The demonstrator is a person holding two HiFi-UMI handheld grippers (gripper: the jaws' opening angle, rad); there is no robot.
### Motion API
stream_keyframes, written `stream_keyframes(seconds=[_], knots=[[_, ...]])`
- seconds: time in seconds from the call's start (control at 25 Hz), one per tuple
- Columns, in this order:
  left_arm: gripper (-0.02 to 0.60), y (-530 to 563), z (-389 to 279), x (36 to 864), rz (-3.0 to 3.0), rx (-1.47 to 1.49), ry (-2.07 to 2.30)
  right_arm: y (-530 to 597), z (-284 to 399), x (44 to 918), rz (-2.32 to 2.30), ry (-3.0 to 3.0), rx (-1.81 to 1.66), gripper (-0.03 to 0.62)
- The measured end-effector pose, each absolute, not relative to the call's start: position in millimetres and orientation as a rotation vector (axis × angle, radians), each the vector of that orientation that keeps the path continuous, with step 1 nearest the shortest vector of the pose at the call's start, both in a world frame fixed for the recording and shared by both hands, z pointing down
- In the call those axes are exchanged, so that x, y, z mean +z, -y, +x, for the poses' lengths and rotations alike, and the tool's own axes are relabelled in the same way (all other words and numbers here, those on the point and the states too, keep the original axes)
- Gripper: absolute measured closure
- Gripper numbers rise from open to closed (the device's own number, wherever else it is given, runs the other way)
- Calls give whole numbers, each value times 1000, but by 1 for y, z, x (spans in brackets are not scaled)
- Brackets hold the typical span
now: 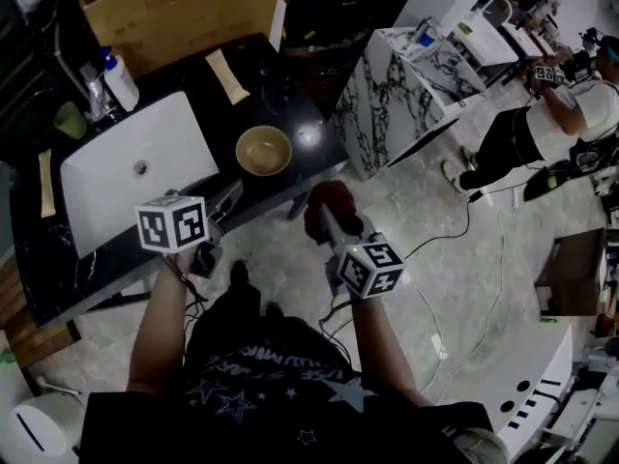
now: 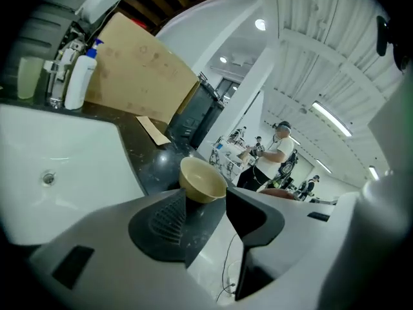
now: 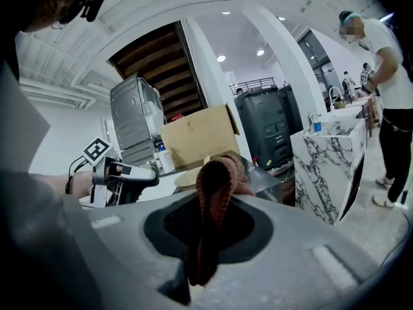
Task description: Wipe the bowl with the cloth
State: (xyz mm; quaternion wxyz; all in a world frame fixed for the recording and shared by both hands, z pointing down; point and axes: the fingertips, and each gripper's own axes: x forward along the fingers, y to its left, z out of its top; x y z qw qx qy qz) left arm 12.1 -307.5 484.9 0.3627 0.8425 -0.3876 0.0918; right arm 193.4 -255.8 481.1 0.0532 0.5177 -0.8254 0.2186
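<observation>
1. Left gripper (image 1: 230,194): the jaws stand wide apart and hold nothing. In the left gripper view the gap between them frames the bowl (image 2: 202,179), which sits beyond the fingertips and clear of both pads.
2. Right gripper (image 1: 329,222): the jaws are clamped on the cloth (image 3: 216,186). This is a reddish-brown knitted cloth, folded into a loop that rises above the pads, with its tail hanging down between them.
3. Bowl, head view: the tan bowl stands upright and empty on the black counter (image 1: 44,259), near the counter's front right corner. It lies at 1 o'clock from the left gripper's tips and at 11 o'clock from the cloth, apart from both.
4. Cloth, head view: the bundle hangs past the counter edge, over the pale floor (image 1: 426,211), and does not touch the bowl.
5. Counter layout, taken from the bowl:
   - White sink (image 1: 184,133) at 9 o'clock, set into the counter.
   - Cardboard box (image 1: 184,8) at 11 o'clock, at the back.
   - Spray bottle (image 1: 120,82) and green cup (image 1: 70,121) at 10 o'clock, behind the sink.
6. Surroundings: a marble-patterned cabinet (image 1: 387,95) stands at 2 o'clock from the bowl, separated from the counter by a gap. A second person (image 1: 556,124) works farther out at 3 o'clock.
</observation>
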Motion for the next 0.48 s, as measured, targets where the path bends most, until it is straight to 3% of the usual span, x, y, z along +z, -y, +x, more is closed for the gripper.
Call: stream_keyframes(seconds=[0.48], knots=[[410, 381, 25, 500, 2191, 337, 858, 312, 199, 464, 1714, 2448, 634, 540]])
